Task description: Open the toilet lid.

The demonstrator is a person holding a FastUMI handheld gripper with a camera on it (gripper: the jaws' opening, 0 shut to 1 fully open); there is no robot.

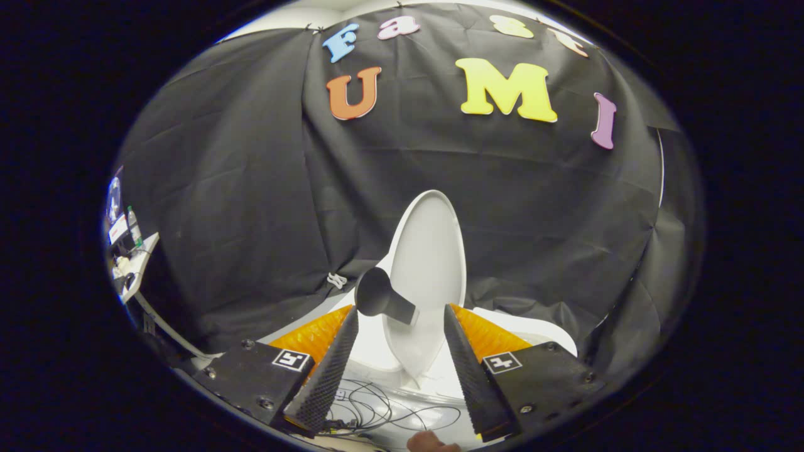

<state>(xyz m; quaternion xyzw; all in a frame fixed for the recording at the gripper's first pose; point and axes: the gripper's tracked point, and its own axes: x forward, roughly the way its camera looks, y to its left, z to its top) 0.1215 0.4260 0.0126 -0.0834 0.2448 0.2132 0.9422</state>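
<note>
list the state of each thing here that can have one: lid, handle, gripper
toilet lid: raised, standing roughly upright between and beyond the fingers
black handle on the lid: sticks out from the lid's face, free, not gripped
gripper: open, fingers spread either side of the lid and handle, touching neither
cables: lying loose below the fingers

White toilet lid (430,251), dark grey knob (380,295), blk cloth wall (251,188)
</note>
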